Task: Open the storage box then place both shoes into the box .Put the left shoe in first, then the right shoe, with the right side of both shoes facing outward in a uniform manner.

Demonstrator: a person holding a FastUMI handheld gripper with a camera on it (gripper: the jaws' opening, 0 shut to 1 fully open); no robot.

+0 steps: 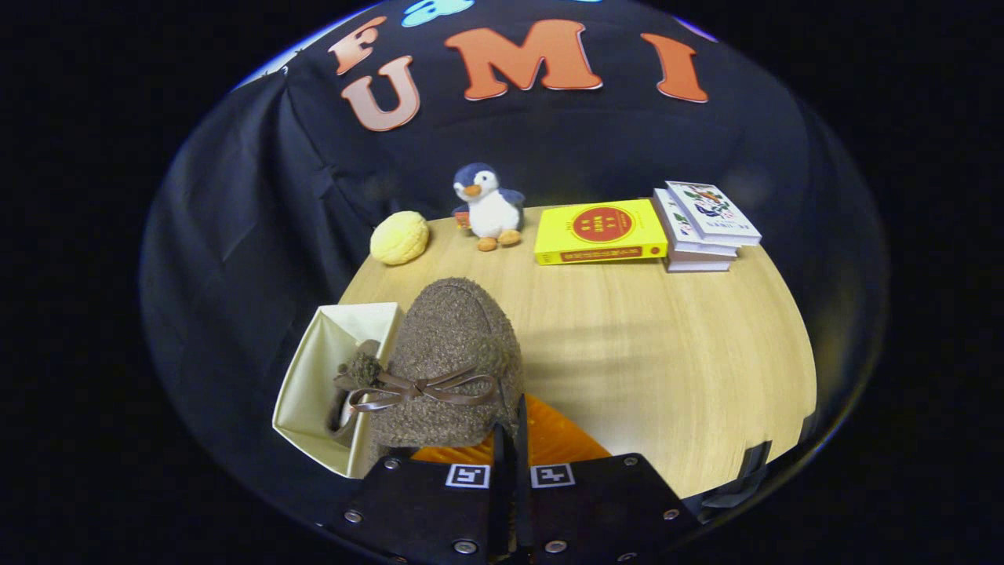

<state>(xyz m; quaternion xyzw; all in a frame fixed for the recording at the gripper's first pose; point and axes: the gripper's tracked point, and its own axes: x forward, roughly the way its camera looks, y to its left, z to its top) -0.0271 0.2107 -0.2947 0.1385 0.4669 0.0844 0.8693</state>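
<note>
The hand-held gripper [511, 439] has its fingers pressed nearly together, pinching the heel edge of the fuzzy brown shoe [451, 361]; the shoe hangs toe-forward above the surface [667, 353], the open cream box [329, 377] at its nine o'clock, another shoe [349, 392] already inside; so thin a pinch on soft fleece may slip, or the toe may catch the box's stiff rim.

The shoe [451, 357] pinched in my gripper [511, 439] is rough, nubby brown fleece — matt all over — with a smooth, slightly shiny bow [423, 390] and an orange ribbed sole [549, 439]. The box [314, 384] looks like smooth cream card. The table [667, 353] is pale wood-grain — satin sheen. The penguin [488, 205] is soft plush, the books [600, 231] glossy.
</note>
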